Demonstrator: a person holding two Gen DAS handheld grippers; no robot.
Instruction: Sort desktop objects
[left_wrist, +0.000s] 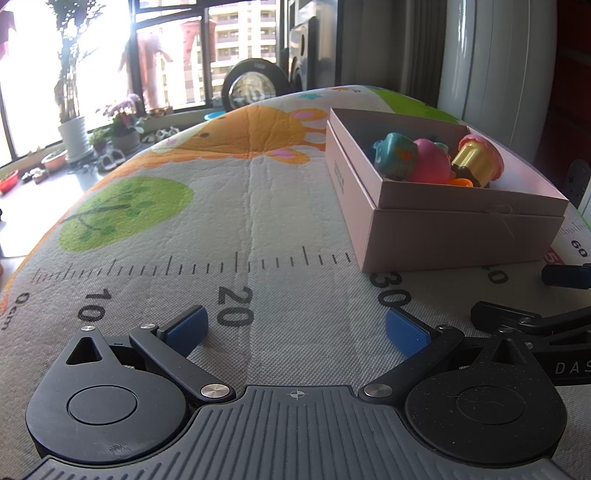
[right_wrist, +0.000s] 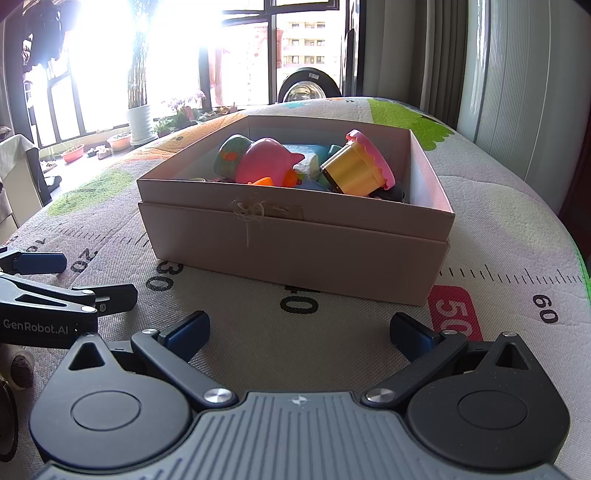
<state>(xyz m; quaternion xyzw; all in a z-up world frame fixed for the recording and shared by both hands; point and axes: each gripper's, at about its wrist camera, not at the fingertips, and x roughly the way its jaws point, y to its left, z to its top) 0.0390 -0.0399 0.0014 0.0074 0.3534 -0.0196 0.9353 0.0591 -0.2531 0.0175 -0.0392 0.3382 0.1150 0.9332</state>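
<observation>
A pink cardboard box (right_wrist: 295, 251) stands on the printed mat, also in the left wrist view (left_wrist: 443, 232) at the right. It holds several toys: a pink duck (right_wrist: 266, 162), a teal cup (right_wrist: 231, 155), a gold and pink cupcake toy (right_wrist: 354, 170); the cupcake (left_wrist: 476, 158) and pink toy (left_wrist: 430, 164) show in the left view too. My left gripper (left_wrist: 295, 332) is open and empty, low over the mat left of the box. My right gripper (right_wrist: 299, 332) is open and empty, just in front of the box.
The table is covered by a mat (left_wrist: 236, 229) with a printed ruler, a giraffe and trees. Each gripper appears in the other's view: the left one (right_wrist: 55, 291), the right one (left_wrist: 535, 317). Plant pots (left_wrist: 74, 136) and windows lie beyond the far edge.
</observation>
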